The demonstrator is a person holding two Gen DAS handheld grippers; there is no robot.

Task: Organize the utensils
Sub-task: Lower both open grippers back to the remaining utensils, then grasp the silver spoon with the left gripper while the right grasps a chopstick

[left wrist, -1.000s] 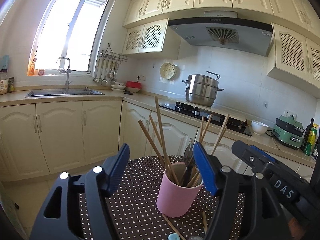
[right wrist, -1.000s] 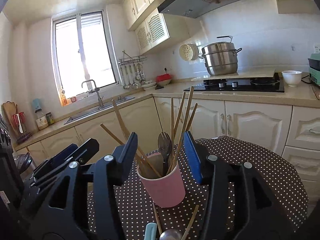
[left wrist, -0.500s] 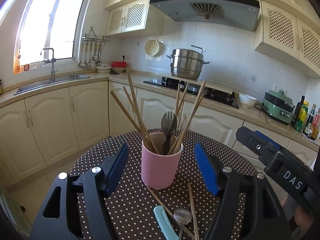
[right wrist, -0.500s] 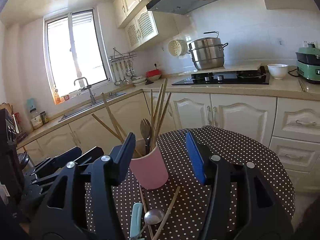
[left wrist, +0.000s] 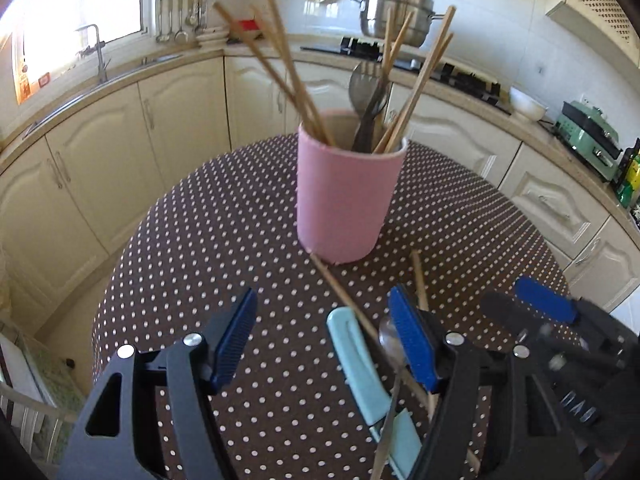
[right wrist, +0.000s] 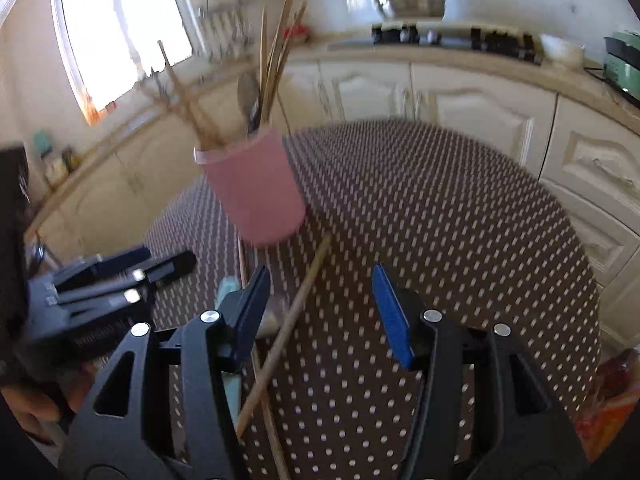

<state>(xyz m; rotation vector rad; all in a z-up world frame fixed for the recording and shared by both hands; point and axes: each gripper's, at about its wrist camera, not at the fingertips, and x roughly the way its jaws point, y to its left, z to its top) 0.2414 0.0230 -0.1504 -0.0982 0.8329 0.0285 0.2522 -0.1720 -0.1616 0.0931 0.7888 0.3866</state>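
The dotted table is holding the pink cup of chopsticks far off, while both wide-open, empty grippers are hanging over loose sticks and a spoon nearby.

I'm working in a home kitchen: ahead of my left gripper, cream cabinets run under a countertop that wraps the corner, with a sink faucet below a bright window off to the left. Straight beyond stands a steel steamer pot on a black cooktop, with ladles hanging on a wall rail. Far right sits a green countertop appliance.
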